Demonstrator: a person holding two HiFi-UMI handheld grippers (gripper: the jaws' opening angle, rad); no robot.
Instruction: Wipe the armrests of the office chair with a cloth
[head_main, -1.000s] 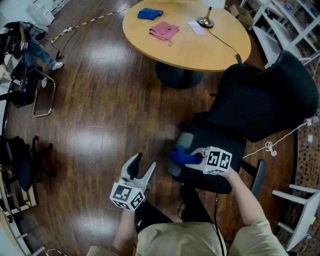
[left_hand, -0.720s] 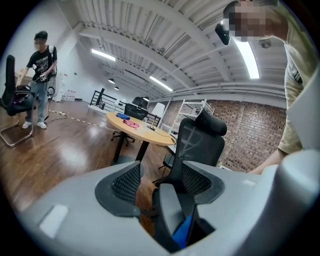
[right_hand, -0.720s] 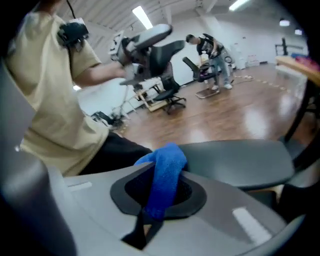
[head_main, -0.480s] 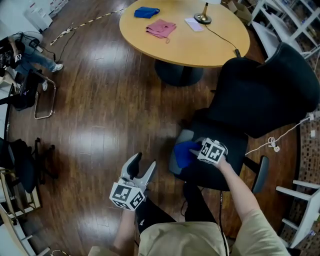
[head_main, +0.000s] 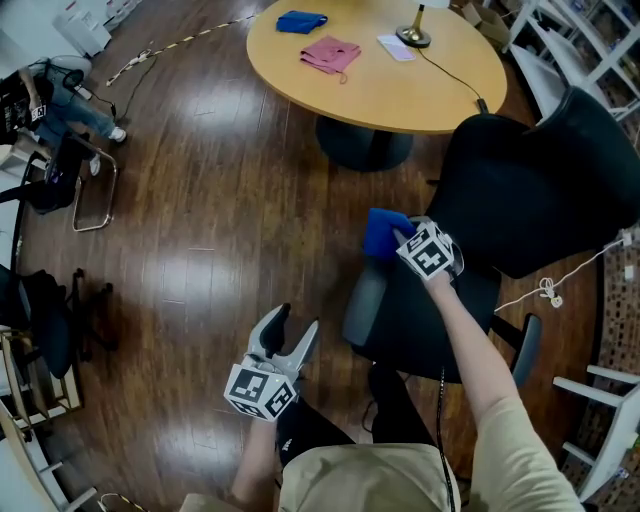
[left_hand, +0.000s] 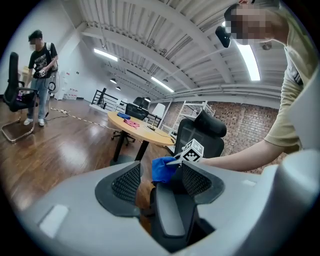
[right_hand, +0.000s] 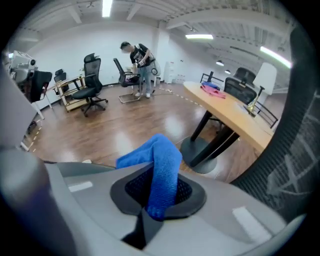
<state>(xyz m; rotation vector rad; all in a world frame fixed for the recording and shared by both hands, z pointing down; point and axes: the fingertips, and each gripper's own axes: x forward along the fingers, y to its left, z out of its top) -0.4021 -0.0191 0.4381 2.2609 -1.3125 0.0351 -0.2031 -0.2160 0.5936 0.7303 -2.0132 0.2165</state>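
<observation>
Cloth (head_main: 383, 231): blue, plush, folded | right gripper (head_main: 403, 240) jaws pinch it

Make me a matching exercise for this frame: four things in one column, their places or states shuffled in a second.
1. blue cloth at the chair
2. pink cloth
3. left gripper
4. armrest

A. open, empty
B. lying on the round table
C. grey, beside the black seat
D. clamped in the right gripper

Pairs: 1-D, 2-B, 3-A, 4-C
</observation>
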